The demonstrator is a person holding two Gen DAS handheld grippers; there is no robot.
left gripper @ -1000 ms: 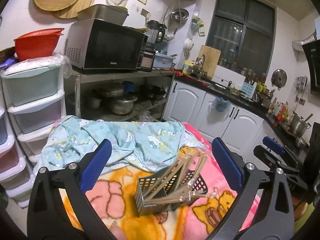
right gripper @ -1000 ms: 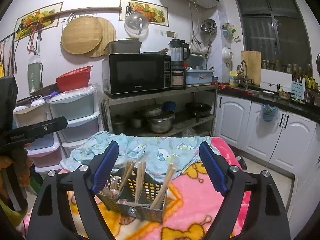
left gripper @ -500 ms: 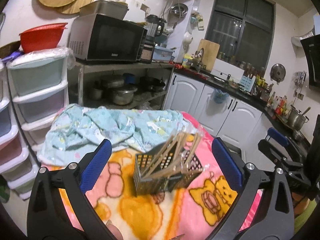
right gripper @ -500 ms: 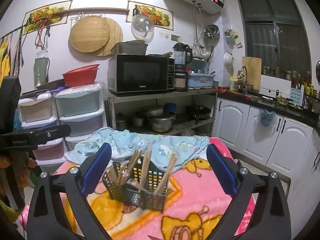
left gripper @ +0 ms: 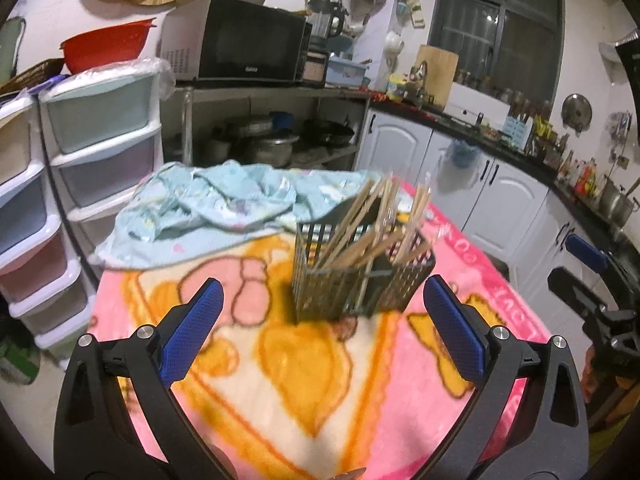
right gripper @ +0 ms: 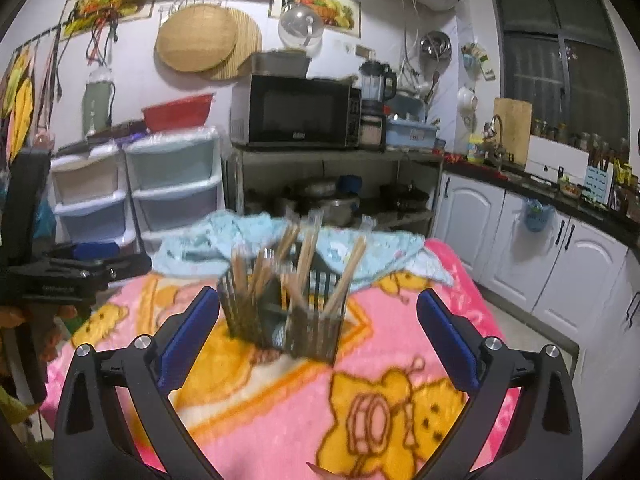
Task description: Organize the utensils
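The basket (left gripper: 360,272) of chopsticks (left gripper: 374,224) stands on the blanket (left gripper: 280,380) at 12 o'clock from the left gripper (left gripper: 320,336) and the right gripper (right gripper: 318,338), both with fingers wide apart, the right having just been opening, nothing between them.

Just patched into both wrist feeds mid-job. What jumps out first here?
A dark mesh utensil basket bristling with wooden chopsticks stands in the middle of a loud pink and orange cartoon blanket. A crumpled light blue cloth lies just behind it. Both the left hand-held gripper and the right hand-held gripper frame the basket with blue pads wide apart, holding nothing.
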